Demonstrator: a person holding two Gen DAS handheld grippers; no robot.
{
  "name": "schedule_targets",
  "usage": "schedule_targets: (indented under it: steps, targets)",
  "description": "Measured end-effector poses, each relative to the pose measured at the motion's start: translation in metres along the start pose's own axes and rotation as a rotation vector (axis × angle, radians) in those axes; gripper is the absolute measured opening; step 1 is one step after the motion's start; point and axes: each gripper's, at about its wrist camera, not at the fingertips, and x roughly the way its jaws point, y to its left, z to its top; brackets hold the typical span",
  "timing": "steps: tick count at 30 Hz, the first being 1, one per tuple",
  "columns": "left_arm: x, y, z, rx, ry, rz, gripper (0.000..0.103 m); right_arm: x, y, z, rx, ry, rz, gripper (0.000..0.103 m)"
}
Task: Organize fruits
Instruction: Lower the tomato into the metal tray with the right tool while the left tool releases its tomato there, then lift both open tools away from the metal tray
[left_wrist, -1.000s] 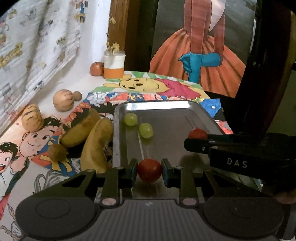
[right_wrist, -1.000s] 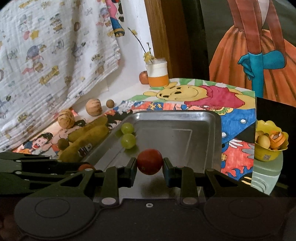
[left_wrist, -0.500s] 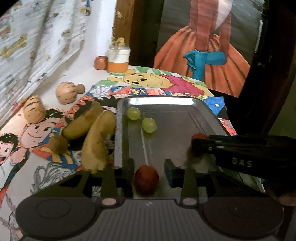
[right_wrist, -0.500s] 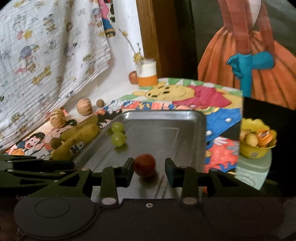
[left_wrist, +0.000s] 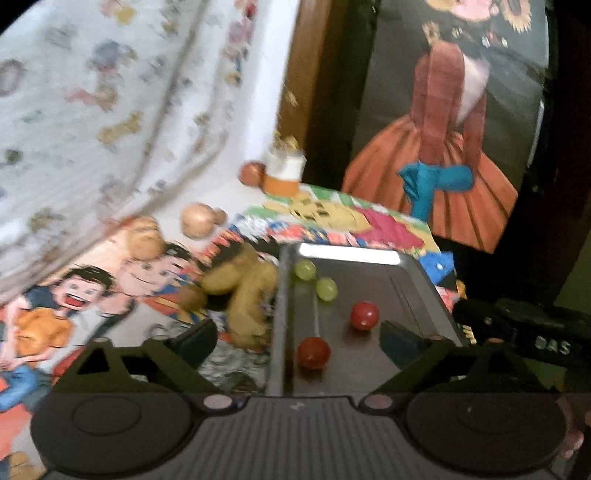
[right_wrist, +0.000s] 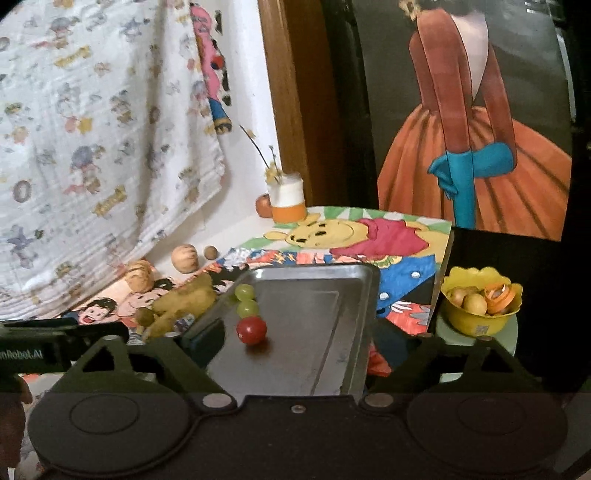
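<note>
Both sets of jaws stand wide apart and hold nothing: the left gripper (left_wrist: 299, 339) spreads across the lower middle of its blurred frame, one finger over the cartoon cloth (left_wrist: 96, 295) and the other over the metal tray (left_wrist: 373, 373), while the right gripper (right_wrist: 317, 343) fills the bottom of its own view, its left fingertip (right_wrist: 203, 338) over the tray's (right_wrist: 306, 354) near left edge. Two red cherry tomatoes lie loose on the tray floor in the left wrist view, one (left_wrist: 313, 352) near the lower centre and the other (left_wrist: 364, 315) up and to its right; the right wrist view shows only one red tomato (right_wrist: 251, 330), just below two green grapes (right_wrist: 245, 300) at the tray's upper left. Yellow-brown bananas (right_wrist: 181, 301) lie on the cloth just left of the tray, with round tan fruits (right_wrist: 184, 257) further up and left near the white patterned cloth (right_wrist: 92, 147). At centre right of the right wrist frame, a yellow bowl (right_wrist: 476, 321) of small fruit stands apart from the tray. An orange-and-white jar (right_wrist: 287, 201) sits at upper centre
</note>
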Motion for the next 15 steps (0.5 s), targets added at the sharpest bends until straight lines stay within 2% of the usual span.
schedule_targets:
  steps: [5,15]
  targets:
    - [-0.031,0.013,-0.002,-0.039,-0.028,0.024,0.103,-0.023,0.017,-0.003,-0.005,-0.02,0.015,0.102]
    - [-0.075,0.045,-0.027,-0.086,-0.01,0.099,0.103,-0.054,0.053,-0.018,0.006,-0.003,0.053,0.102]
